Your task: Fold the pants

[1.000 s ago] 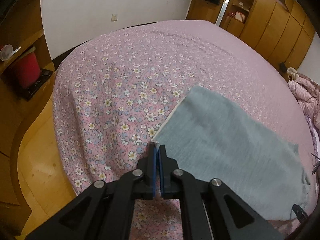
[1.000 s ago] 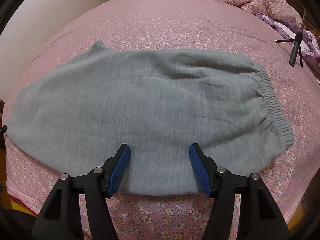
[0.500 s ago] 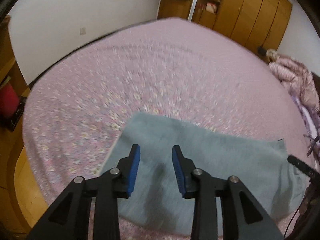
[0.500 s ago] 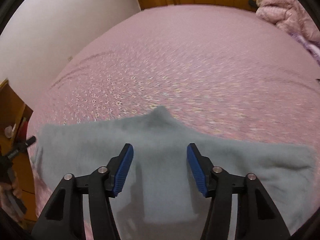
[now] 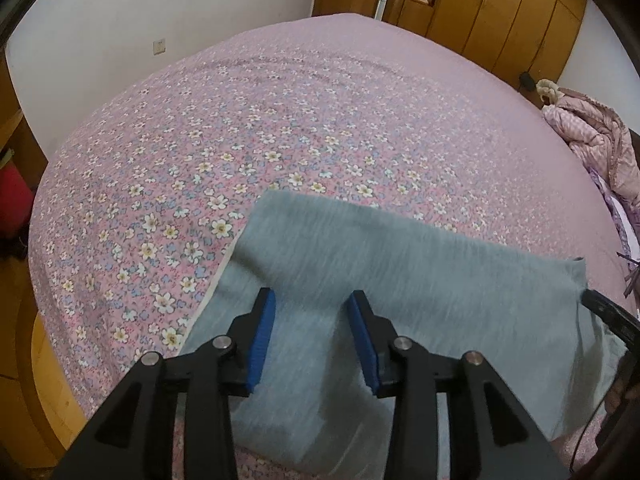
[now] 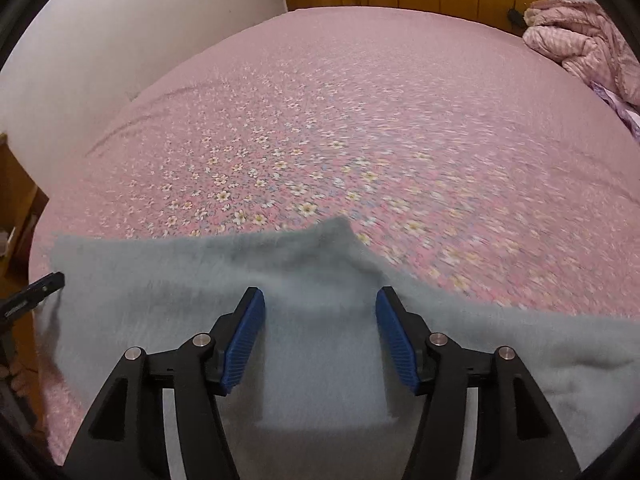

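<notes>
One pair of grey pants is seen lying flat on the bed, directly beneath and ahead of both grippers. The left gripper is held with its jaws spread, nothing between them. The right gripper is likewise spread wide and empty above the pants. One pink quilted garment is bunched far ahead to the right of the right gripper.

A home bedroom: a large bed with pink floral bedding, wooden wardrobes beyond it, a crumpled pink quilt at its right edge.
</notes>
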